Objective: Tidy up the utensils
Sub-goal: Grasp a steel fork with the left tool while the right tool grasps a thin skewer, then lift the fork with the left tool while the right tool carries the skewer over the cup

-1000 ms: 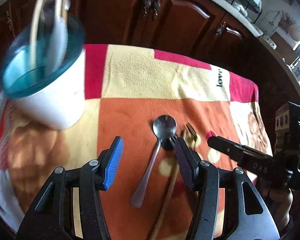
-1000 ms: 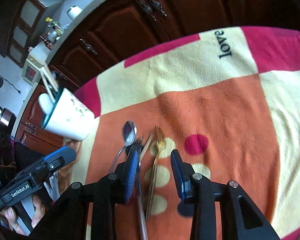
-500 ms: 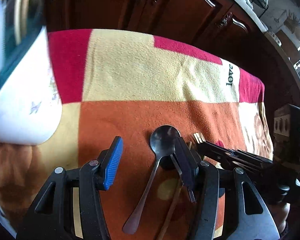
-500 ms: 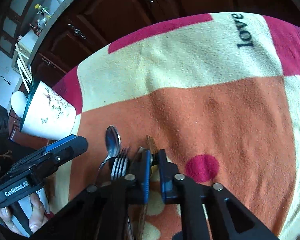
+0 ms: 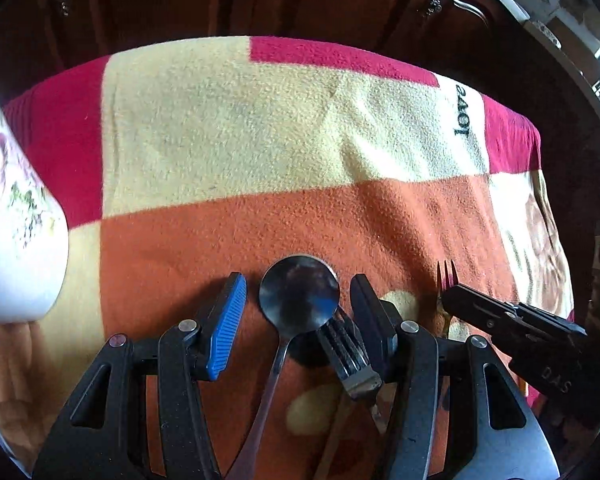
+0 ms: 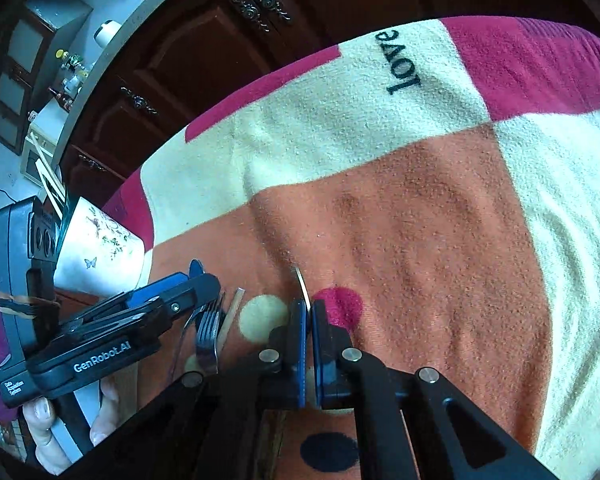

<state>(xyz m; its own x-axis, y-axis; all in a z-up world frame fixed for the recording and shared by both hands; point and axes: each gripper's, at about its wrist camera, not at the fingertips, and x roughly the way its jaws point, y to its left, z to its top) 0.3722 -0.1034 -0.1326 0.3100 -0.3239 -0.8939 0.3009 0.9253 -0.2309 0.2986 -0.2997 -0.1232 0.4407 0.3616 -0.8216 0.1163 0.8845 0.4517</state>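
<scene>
My left gripper (image 5: 298,300) is open, low over the blanket, with a steel spoon (image 5: 298,300) lying between its fingers. A dark fork (image 5: 346,350) lies beside the spoon, against the right finger. My right gripper (image 6: 309,312) is shut on a gold fork (image 6: 302,286), whose tines (image 5: 446,272) stick out past its tip in the left wrist view. The dark fork (image 6: 208,330) and a wooden chopstick (image 6: 231,314) lie left of the right gripper. A white floral cup (image 6: 100,252) with utensils in it stands at the left; it also shows in the left wrist view (image 5: 12,240).
A red, cream and orange blanket (image 5: 280,140) covers the table. Dark wooden cabinets (image 6: 204,52) stand behind it. The left gripper's body (image 6: 96,348) lies close to the left of the right gripper.
My right gripper has shut on the gold fork and turned it on edge. My left gripper moved forward and down, so the spoon bowl now lies between its fingers; the cup slid out to the left.
</scene>
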